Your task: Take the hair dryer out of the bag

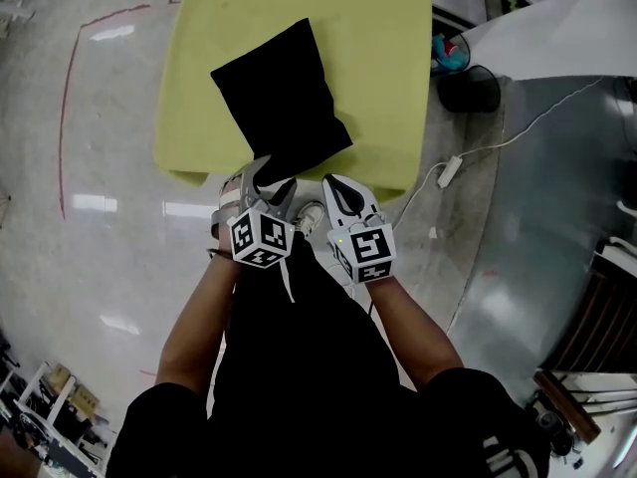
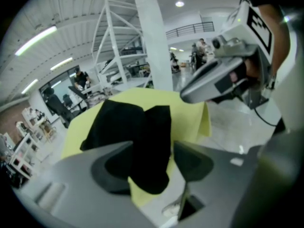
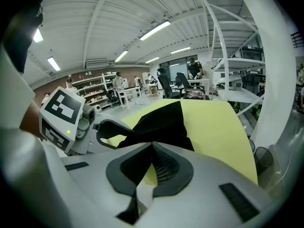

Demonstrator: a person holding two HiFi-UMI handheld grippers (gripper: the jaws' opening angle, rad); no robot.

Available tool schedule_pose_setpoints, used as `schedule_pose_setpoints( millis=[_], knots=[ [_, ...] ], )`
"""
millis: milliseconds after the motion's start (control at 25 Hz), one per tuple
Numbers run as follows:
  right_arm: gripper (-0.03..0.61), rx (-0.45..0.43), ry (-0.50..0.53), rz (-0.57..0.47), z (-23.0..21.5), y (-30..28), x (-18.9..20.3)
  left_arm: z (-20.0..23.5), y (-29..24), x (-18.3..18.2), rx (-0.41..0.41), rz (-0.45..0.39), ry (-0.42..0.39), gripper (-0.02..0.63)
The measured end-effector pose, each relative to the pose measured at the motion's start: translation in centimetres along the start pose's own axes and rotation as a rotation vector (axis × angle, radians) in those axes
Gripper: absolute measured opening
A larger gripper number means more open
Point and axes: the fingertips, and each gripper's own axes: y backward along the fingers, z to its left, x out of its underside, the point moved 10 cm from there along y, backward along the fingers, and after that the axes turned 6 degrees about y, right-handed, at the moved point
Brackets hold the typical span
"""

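Note:
A black cloth bag (image 1: 282, 93) lies on the yellow table (image 1: 378, 58), one corner reaching the near edge. The hair dryer is hidden. My left gripper (image 1: 271, 175) is open at that near corner; in the left gripper view the bag (image 2: 128, 127) shows past the spread jaws of the gripper (image 2: 152, 148), and no pad presses on it. My right gripper (image 1: 333, 182) is shut and empty, just right of the left one and short of the table edge. In the right gripper view the closed tips of the gripper (image 3: 153, 144) point at the bag (image 3: 164, 120), with the left gripper (image 3: 107, 132) beside it.
A white power strip (image 1: 450, 170) with its cable lies on the floor right of the table. A black round bin (image 1: 470, 90) stands beyond it, under a white table (image 1: 567, 38). My shoe (image 1: 311, 217) is below the table edge. Shelves and people are far off.

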Motion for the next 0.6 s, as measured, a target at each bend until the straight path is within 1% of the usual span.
schedule_pose_setpoints(
  millis=[200, 320, 480, 560, 600],
  knots=[
    [0.006, 0.004, -0.008, -0.001, -0.4, -0.1, 0.1, 0.1, -0.1, -0.4, 0.01, 0.003, -0.012, 0.217],
    [0.006, 0.003, -0.013, 0.001, -0.6, -0.2, 0.2, 0.5, 0.1, -0.7, -0.003, -0.01, -0.006, 0.139],
    [0.006, -0.01, -0.01, 0.005, -0.6, -0.4, 0.4, 1.3, 0.6, -1.5, -0.029, -0.035, 0.026, 0.063],
    [0.006, -0.018, -0.006, 0.009, -0.5, -0.5, 0.4, 1.9, 1.0, -1.9, -0.034, -0.046, 0.051, 0.032],
    [0.006, -0.022, -0.003, 0.01, -0.4, -0.6, 0.3, 2.3, 1.1, -2.0, -0.03, -0.048, 0.061, 0.028]
  ],
)
